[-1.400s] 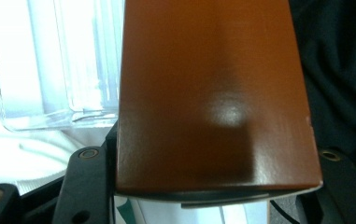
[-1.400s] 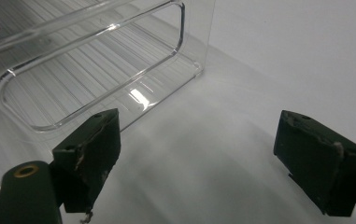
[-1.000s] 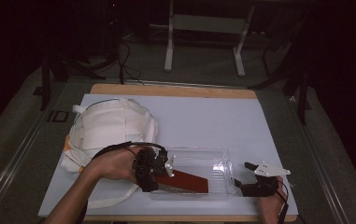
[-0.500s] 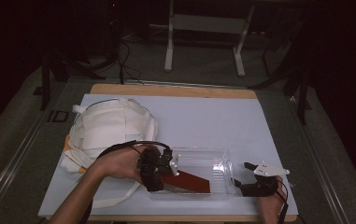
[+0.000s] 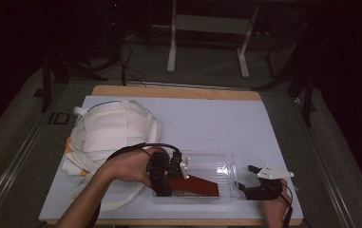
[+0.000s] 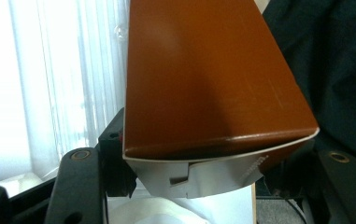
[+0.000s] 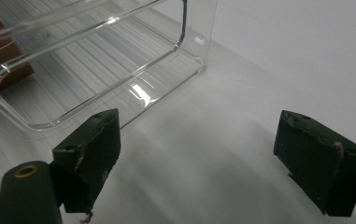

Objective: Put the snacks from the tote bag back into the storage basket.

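A brown carton [image 5: 195, 185] lies slanted inside a clear plastic bin [image 5: 216, 161] near the table's front edge. My left gripper [image 5: 169, 173] is shut on the carton's left end, over the bin's left side. In the left gripper view the carton [image 6: 203, 79] runs away from the camera, its white end flap pinched between the jaws of the left gripper [image 6: 199, 175]. My right gripper [image 5: 245, 179] is open just right of the bin, low over the mat. In the right gripper view the right gripper [image 7: 203, 158] holds nothing, and the bin's corner [image 7: 185, 51] lies ahead to the left.
A white cloth bag [image 5: 109, 130] with straps lies at the left of the white mat [image 5: 226, 118]. The mat covers a wooden table [image 5: 178, 91]. A metal stand [image 5: 207, 28] and cables sit on the dark floor beyond.
My left gripper has carried the carton slightly to the right, further into the bin. The right gripper has stayed where it was, open.
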{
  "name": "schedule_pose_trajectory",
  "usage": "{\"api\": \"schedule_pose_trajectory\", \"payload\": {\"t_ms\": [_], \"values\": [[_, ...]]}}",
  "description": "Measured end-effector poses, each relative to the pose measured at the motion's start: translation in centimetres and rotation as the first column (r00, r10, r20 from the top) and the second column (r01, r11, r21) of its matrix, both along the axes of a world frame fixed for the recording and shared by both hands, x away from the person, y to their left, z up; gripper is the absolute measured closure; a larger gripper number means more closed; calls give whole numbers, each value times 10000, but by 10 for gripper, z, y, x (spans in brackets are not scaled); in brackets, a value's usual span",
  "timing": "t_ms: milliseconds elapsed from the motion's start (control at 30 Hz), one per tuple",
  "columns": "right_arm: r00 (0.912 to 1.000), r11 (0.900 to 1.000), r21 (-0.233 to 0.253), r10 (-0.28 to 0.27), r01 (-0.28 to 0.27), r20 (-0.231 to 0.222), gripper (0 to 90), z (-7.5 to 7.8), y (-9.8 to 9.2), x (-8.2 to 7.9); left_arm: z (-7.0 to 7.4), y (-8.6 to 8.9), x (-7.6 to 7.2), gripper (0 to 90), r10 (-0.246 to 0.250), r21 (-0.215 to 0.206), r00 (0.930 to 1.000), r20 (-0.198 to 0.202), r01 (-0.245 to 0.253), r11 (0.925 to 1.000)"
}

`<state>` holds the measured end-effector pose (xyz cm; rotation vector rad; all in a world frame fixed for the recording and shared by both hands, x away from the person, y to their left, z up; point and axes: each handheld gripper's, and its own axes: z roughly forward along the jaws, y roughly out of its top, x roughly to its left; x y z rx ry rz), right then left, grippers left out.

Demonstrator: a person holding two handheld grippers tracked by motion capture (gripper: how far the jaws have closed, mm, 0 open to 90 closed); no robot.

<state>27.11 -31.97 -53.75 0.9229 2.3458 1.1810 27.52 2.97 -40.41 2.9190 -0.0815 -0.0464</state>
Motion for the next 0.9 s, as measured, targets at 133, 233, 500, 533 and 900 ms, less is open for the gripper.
{"api": "schedule_pose_trajectory", "payload": {"t_ms": [133,233,500,533,900], "values": [[10000,10000,-46,41,-41,4,148,0,0,0,-1,-2,-1,389,-20,44,10000,56,20,10000],[10000,10000,-30,48,-48,5,148,0,0,1,-3,-3,-2,389,-41,101,9999,96,40,9999],[10000,10000,-15,45,-45,-26,148,0,0,1,-11,-8,-3,361,59,375,10000,45,-61,9993],[10000,10000,-8,49,-49,-30,148,0,0,1,-12,-8,-2,361,63,398,10000,33,-64,9992],[10000,10000,-9,68,-68,-34,148,0,0,1,-17,-8,-2,336,226,518,9997,-107,-220,9984]]}}
